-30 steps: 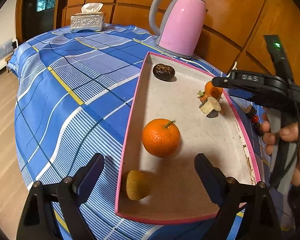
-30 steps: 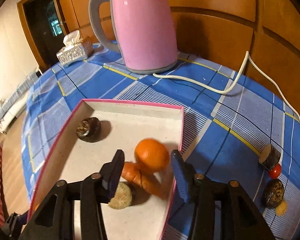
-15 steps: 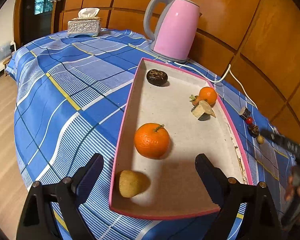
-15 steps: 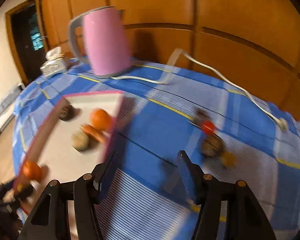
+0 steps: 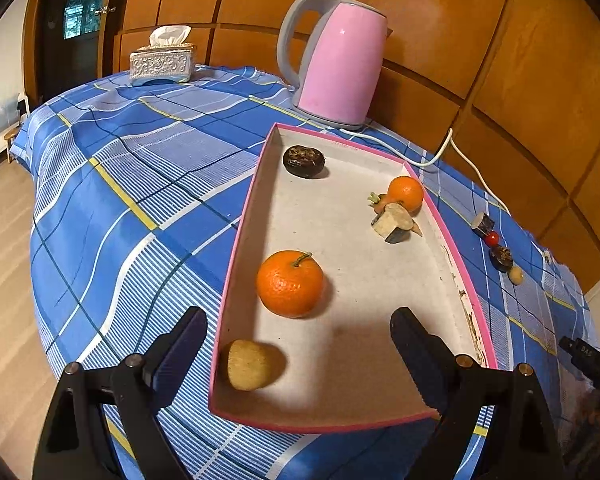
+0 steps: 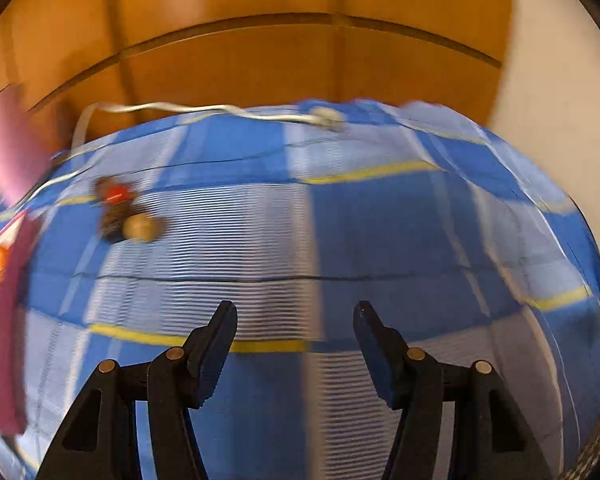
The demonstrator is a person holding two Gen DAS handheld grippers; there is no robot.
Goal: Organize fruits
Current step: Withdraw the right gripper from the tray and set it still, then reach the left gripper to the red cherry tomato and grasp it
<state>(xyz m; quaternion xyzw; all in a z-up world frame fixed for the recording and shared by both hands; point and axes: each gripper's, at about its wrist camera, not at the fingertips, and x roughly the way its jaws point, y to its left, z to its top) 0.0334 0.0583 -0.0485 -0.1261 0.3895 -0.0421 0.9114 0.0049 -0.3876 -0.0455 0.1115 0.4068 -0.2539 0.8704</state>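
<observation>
Both your left tongs (image 5: 296,344) and right tongs (image 6: 296,336) are spread and empty; the small fruits (image 6: 128,212) lie loose on the worktop beside the tray (image 5: 452,236); they look light, round and rolling, so pinch gently across the middle.

Pink kettle (image 5: 338,64), pink-rimmed tray (image 5: 236,252), blue plaid cloth (image 5: 132,184)

Wood-panelled wall (image 5: 500,40), pale plank floor (image 5: 4,280)
</observation>
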